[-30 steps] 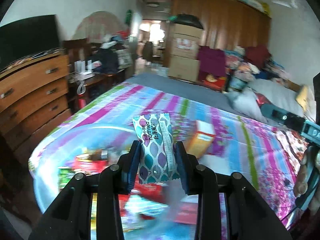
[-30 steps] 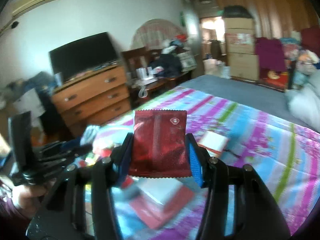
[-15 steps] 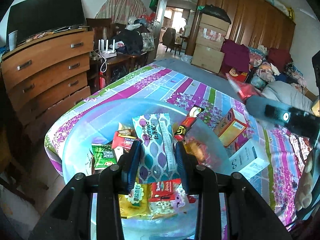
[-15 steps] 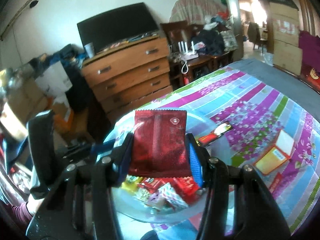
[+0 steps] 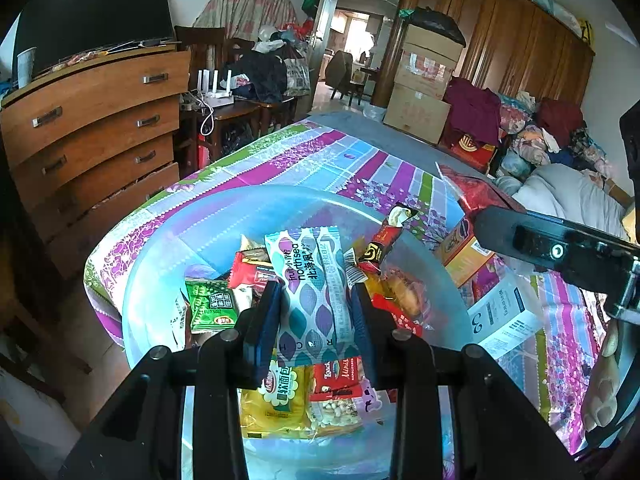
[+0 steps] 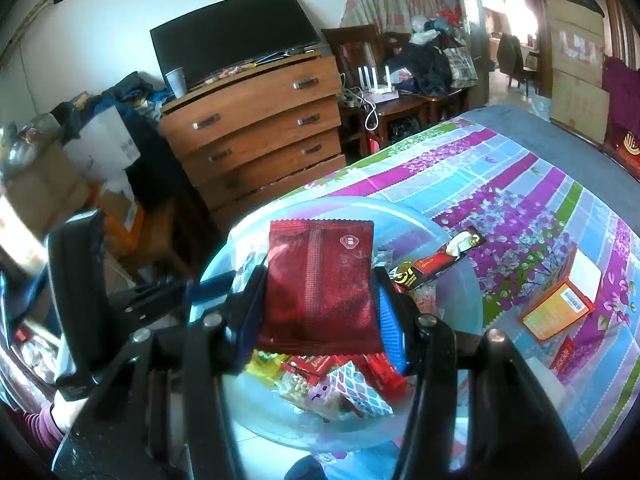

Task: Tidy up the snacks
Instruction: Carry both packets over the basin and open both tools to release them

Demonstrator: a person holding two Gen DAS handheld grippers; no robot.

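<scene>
My left gripper [image 5: 314, 308] is shut on a teal and white patterned snack packet [image 5: 310, 280], held upright over a clear plastic bowl [image 5: 160, 264] full of several snack packets. A dark red foil packet [image 6: 320, 284] stands clamped in my right gripper [image 6: 320, 312], above the same bowl [image 6: 452, 304]. In the left wrist view the right gripper [image 5: 560, 248] reaches in from the right with the red packet [image 5: 472, 192] at its tip. The left gripper's body [image 6: 84, 292] shows at the left of the right wrist view.
The bowl rests at the corner of a bed with a striped floral sheet [image 6: 500, 184]. An orange box [image 6: 560, 300] and a white box [image 5: 504, 312] lie on the sheet to the bowl's right. A wooden dresser [image 5: 92, 120] with a TV stands beyond the bed.
Both grippers have swung left and down, from over the bed's middle to above the bowl, each still holding its packet. The frames have gone from blurred to steady.
</scene>
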